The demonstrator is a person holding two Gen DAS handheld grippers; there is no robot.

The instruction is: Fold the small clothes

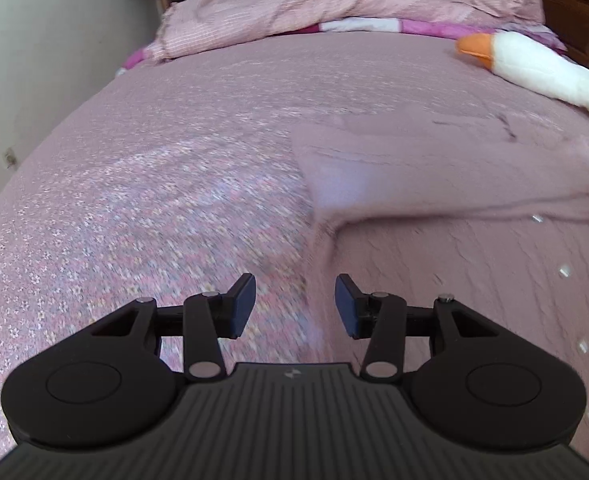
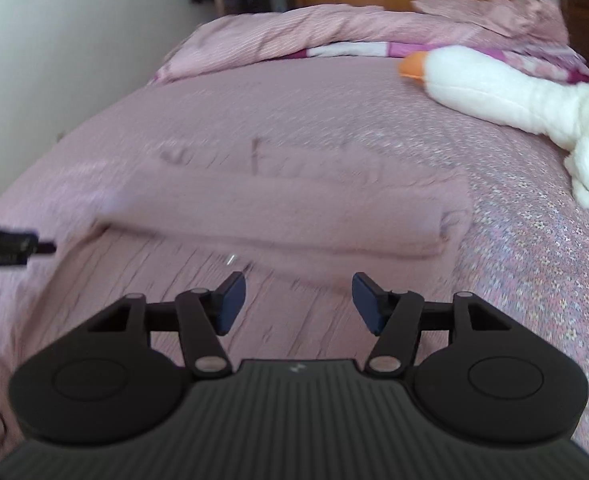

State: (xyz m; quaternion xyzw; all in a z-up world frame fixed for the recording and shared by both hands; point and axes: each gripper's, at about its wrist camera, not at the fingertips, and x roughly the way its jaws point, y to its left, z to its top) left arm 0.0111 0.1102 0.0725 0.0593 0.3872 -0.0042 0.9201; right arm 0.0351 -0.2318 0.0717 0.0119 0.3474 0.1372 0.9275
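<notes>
Bedspread (image 1: 154, 168) in pink with a small flower print covers the bed, and on it lies the task's garment (image 2: 294, 208), a dusty-pink ribbed piece. In the right wrist view the garment's far part is folded over into a thick band, its rolled fold edge running across the picture, while the near part lies flat in a single layer. The right gripper (image 2: 298, 304) hangs over that flat near part, just short of the fold edge, its fingers (image 2: 230, 304) spread apart with nothing between them.

The left gripper (image 1: 294, 306) is over the garment's left edge, where ribbed cloth meets the bedspread; its fingers (image 1: 242, 306) are likewise parted and empty. From this view the garment (image 1: 454, 184) fills the right side. A dark blurred part at the left rim of the right wrist view lies beside the garment; what it is I cannot tell.

Beyond the garment, to its right, rests a white plush goose (image 2: 494, 92) with an orange beak. Farther behind the garment a pink quilt (image 1: 294, 12) is bunched across the bed.
</notes>
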